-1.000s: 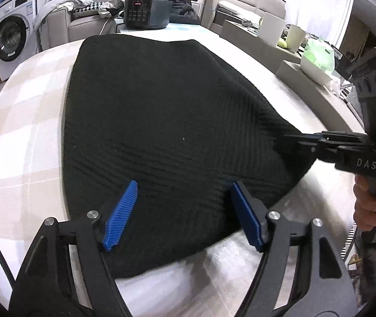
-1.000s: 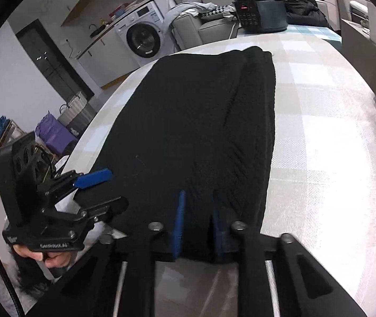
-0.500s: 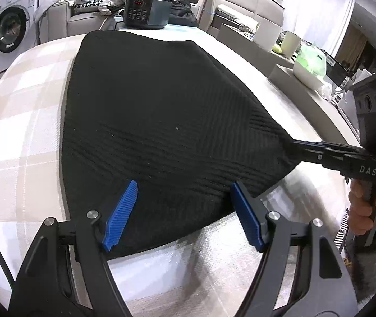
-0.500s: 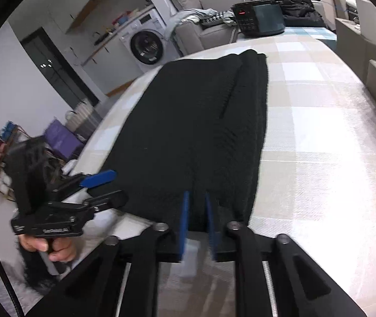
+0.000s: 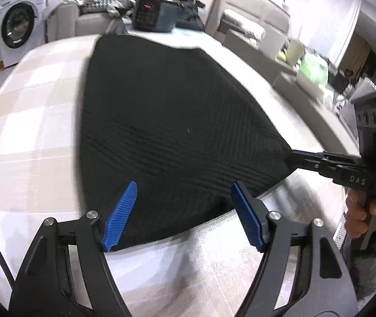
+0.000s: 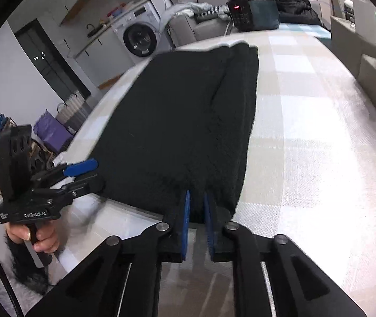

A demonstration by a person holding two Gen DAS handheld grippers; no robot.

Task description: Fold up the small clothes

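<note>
A black knitted garment (image 5: 166,121) lies flat on the checked table cover (image 5: 26,121); it also shows in the right wrist view (image 6: 182,121). My left gripper (image 5: 185,211) is open, its blue pads on either side of the garment's near-left corner, which lies between them. It also shows in the right wrist view (image 6: 87,170). My right gripper (image 6: 197,219) is shut on the garment's near-right corner. It also shows in the left wrist view (image 5: 293,158), pinching that corner.
A black appliance (image 5: 153,15) with red digits stands at the far end of the table. A sofa (image 5: 87,18) with clothes and a washing machine (image 5: 18,26) are behind. A low side table with green items (image 5: 312,71) is to the right.
The garment's near edge has been drawn toward me and the right corner pulled taut. My left gripper stays open around the left corner. The right stays shut.
</note>
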